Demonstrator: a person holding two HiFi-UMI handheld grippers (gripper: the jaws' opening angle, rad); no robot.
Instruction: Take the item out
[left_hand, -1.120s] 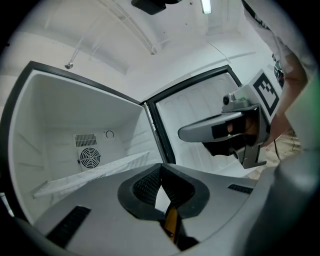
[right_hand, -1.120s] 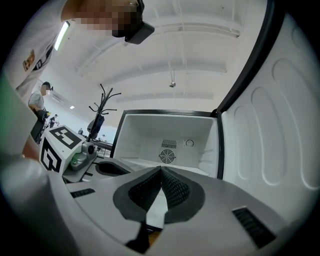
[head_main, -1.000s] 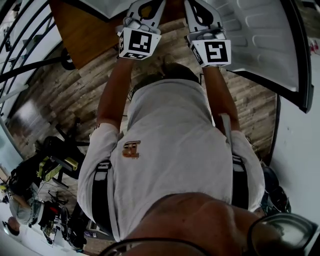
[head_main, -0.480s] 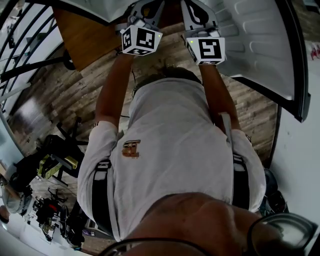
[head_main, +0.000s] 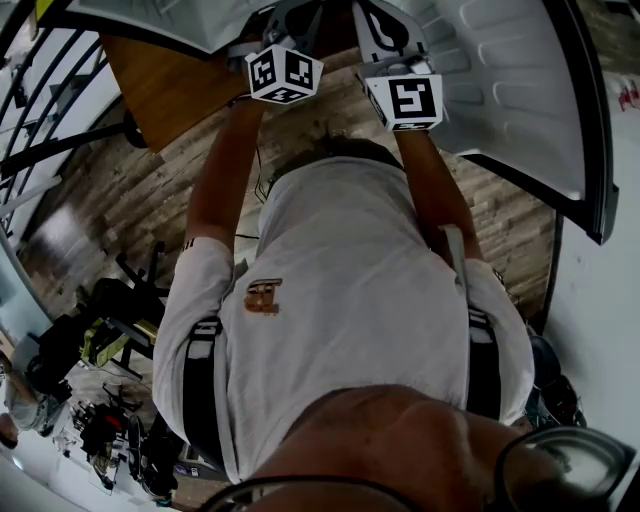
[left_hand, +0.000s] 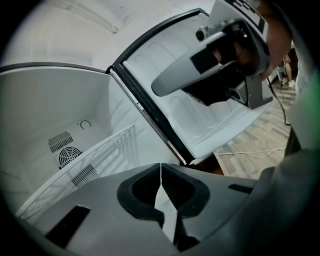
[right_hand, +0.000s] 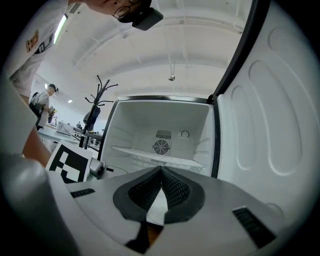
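An open white fridge compartment (right_hand: 160, 125) faces me, with a wire shelf (right_hand: 155, 157) and a round fan vent (right_hand: 161, 146) on its back wall. I see no item on the shelf. The fridge door (right_hand: 270, 125) stands swung out to the right. My left gripper (left_hand: 160, 165) is shut with nothing between its jaws, pointing at the compartment's shelf (left_hand: 95, 155). My right gripper (right_hand: 161, 169) is shut and empty too, aimed at the vent. In the head view both the left gripper (head_main: 285, 40) and the right gripper (head_main: 390, 45) are held up side by side before the door (head_main: 510, 90).
Wood plank floor (head_main: 130, 190) lies below, with a brown wooden panel (head_main: 175, 85) at the fridge's base. Bags and gear (head_main: 90, 340) crowd the floor at the left. A coat stand (right_hand: 102, 92) and a person (right_hand: 45, 102) are left of the fridge. A white cable (left_hand: 250, 152) runs over the floor.
Both grippers have moved a little up and forward toward the fridge in the head view. Their jaws stay shut.
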